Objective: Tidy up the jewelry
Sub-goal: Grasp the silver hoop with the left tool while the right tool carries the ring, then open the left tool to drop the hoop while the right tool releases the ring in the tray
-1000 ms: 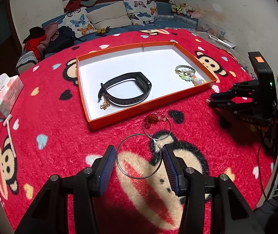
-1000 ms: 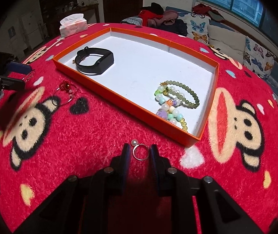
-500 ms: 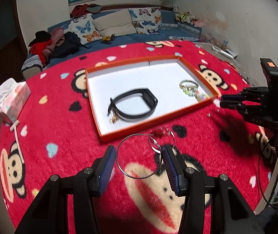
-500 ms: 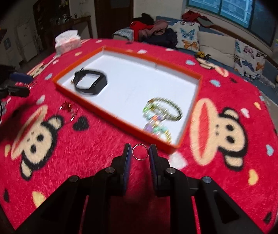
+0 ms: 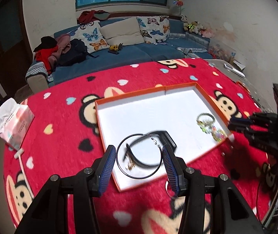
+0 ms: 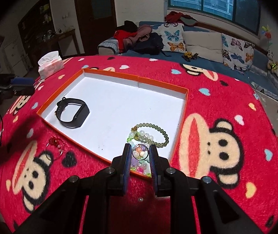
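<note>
My left gripper (image 5: 139, 157) is shut on a large thin hoop earring (image 5: 139, 156) and holds it in the air above the near left corner of the orange-rimmed white tray (image 5: 179, 88). A black wristband (image 5: 154, 136) and a small gold charm (image 5: 130, 165) lie in the tray below it. My right gripper (image 6: 139, 153) is shut on a small metal ring (image 6: 140, 152), held above the tray's near right corner over the bead bracelets (image 6: 150, 134). The wristband also shows in the right wrist view (image 6: 73, 113). A red-charm hoop earring (image 6: 56, 146) lies on the red blanket.
A tissue pack (image 5: 12, 122) sits at the blanket's left edge, with a white cable (image 5: 23, 165) beside it. A small pearl (image 6: 140, 199) lies on the blanket under my right gripper. A blue sofa with pillows (image 5: 123, 33) stands behind the table.
Both grippers have lifted their rings off the blanket and moved forward over the tray: the left with the big hoop, the right with the small ring. The pearl stayed on the blanket.
</note>
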`<action>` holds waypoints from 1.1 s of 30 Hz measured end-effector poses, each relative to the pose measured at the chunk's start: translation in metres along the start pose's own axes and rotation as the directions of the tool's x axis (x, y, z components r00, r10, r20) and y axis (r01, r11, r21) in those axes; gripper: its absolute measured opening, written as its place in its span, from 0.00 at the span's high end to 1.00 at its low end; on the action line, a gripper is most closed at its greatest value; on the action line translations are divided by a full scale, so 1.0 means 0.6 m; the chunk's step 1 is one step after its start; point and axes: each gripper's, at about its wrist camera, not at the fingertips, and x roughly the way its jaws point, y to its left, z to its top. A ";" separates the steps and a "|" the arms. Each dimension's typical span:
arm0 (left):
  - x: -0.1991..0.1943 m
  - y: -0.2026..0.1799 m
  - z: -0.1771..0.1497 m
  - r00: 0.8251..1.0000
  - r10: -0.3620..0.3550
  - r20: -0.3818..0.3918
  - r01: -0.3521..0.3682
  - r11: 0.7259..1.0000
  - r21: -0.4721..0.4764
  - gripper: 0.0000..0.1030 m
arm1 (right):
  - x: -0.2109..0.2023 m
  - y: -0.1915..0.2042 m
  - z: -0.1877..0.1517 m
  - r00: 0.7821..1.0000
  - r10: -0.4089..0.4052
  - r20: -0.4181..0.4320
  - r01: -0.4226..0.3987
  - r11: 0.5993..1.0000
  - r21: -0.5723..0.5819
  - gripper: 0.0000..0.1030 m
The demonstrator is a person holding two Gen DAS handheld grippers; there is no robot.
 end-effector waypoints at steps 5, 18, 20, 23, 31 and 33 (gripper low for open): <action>0.051 0.012 0.034 1.000 0.003 -0.024 -0.003 1.000 -0.002 0.49 | 0.019 0.000 -0.002 0.999 -0.021 -0.024 0.021 1.000 0.002 0.80; 0.186 0.038 0.073 0.991 0.013 -0.135 -0.019 0.999 -0.040 0.49 | 0.042 0.001 -0.003 0.998 -0.024 -0.050 0.025 1.000 0.012 0.80; 0.197 0.037 0.074 0.990 0.012 -0.142 -0.018 0.999 -0.039 0.49 | 0.044 0.003 -0.003 0.998 -0.022 -0.052 0.023 1.000 0.006 0.80; 0.209 0.034 0.073 0.989 0.017 -0.148 -0.022 0.999 -0.037 0.49 | 0.047 0.002 -0.004 0.998 -0.024 -0.057 0.025 1.000 0.007 0.80; 0.230 0.029 0.068 0.984 0.017 -0.176 -0.025 0.999 -0.042 0.48 | 0.051 -0.001 -0.007 0.997 -0.024 -0.067 0.025 1.000 0.013 0.80; 0.232 0.031 0.068 0.984 0.013 -0.179 -0.023 0.998 -0.053 0.45 | 0.050 0.000 -0.007 0.998 -0.023 -0.066 0.024 1.000 0.010 0.80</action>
